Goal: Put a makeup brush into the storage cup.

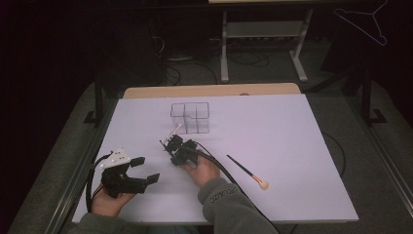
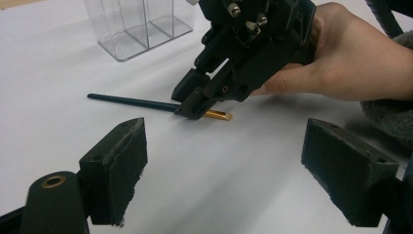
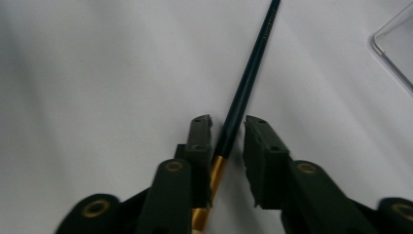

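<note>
On the white table (image 1: 292,146), the right gripper (image 3: 228,134) straddles a dark-handled brush (image 3: 243,97) (not yet clamped); left gripper (image 2: 224,161) released.

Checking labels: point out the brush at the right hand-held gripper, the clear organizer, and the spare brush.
Brush (image 3: 243,92): right gripper view, dark handle.
Organizer (image 1: 190,117): high view, front wall.
Spare brush (image 1: 263,185): high view, bristle tip.
</note>
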### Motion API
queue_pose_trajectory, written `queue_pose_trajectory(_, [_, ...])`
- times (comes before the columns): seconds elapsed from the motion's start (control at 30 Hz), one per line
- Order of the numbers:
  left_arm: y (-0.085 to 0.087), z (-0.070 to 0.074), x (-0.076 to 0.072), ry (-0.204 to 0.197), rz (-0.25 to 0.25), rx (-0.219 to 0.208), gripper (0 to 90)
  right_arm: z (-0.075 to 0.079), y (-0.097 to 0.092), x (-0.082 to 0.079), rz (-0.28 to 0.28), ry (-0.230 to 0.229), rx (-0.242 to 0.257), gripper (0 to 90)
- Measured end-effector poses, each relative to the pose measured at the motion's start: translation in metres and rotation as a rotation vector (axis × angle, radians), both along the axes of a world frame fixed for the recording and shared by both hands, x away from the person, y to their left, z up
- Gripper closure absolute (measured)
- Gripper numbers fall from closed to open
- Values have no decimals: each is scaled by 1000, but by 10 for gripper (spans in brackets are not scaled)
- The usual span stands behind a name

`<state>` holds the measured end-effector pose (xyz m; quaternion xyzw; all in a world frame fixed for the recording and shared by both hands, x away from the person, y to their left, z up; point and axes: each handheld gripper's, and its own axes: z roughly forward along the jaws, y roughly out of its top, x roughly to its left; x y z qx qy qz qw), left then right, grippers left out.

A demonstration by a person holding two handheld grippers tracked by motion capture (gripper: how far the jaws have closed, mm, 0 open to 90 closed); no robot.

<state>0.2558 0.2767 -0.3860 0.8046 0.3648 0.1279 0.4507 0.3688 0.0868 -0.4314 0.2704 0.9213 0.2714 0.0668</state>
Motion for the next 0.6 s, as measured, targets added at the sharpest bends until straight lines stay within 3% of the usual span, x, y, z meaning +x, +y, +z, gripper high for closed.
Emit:
queue_pose_trajectory(0.2, [0,0,0,-2,-3,3,164,-1,3,-3,-18,-13,-8,824])
queue_pose_trajectory(0.33, [0,0,0,-2,-3,8,164,0,1,-2,-29,15,13,827])
queue_pose_trajectory(0.47, [1,0,0,-2,-1,5,165,-1,0,-1,-20,15,17,829])
queue_pose_trajectory(0.6, [2,0,1,3,3,0,168,-2,-7,4,-22,56,62,830])
